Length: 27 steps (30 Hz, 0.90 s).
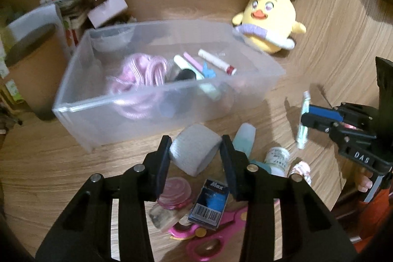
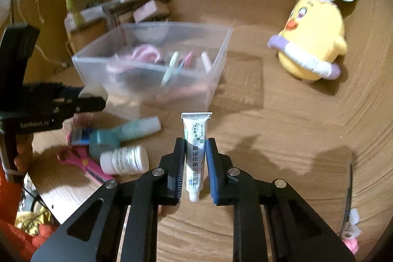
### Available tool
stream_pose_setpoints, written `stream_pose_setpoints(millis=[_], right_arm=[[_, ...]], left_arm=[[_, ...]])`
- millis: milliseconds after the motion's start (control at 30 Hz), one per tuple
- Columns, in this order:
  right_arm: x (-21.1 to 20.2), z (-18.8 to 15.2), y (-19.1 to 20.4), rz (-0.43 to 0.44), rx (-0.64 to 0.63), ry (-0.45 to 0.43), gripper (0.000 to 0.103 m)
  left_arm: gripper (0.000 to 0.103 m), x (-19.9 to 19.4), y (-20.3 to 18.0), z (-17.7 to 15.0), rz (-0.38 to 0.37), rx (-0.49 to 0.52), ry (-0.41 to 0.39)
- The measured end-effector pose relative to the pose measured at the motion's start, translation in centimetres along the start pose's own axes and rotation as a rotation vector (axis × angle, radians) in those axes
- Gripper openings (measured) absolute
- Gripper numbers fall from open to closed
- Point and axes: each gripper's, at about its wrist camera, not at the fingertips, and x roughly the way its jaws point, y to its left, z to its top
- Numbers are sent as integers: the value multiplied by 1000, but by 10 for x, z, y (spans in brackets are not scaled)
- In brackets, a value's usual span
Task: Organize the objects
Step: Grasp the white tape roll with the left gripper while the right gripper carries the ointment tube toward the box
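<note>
Wooden worktop [image 2: 282,134] carries everything. Clear plastic bin [image 1: 157,100] sits ahead of both tools, holding pink cord, pens and small items. Yellow plush chick [image 2: 312,41] with rabbit ears stands beyond and to the right of the right tool, well apart from the bin.

Left tool [image 1: 196,151]: pitched downward toward the worktop, pads pressed on both sides of a grey tape roll [image 1: 194,151], just short of the bin's near wall. Below its fingers lies a loose pile: pink scissors [image 1: 208,237], a blue "Max" box [image 1: 210,203], a pink round lid [image 1: 175,190], a teal bottle [image 1: 243,139].

Right tool [image 2: 195,158]: also angled downward, closed on a white ointment tube [image 2: 195,151], which stands upright between the blue pads, crimped end up, over bare worktop. A white pill bottle [image 2: 125,160] lies left of it.
</note>
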Motion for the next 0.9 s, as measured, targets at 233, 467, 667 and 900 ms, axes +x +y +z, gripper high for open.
stream_pose_setpoints(millis=[233,467,667,900], right_arm=[[-26,34,-3,-3,13,-120,16],[-40,75,4,4,0,-232,16],[-27,99,11,-12,-23,-244,16],[23,108,10,-58,-46,-123,16]], left_arm=[[40,-28,4,19,12,-20,-93],[40,-48,22,45,41,-62,-168],[40,-49,42,62,92,-91,-193],[40,-18,66,65,119,-126,-114]])
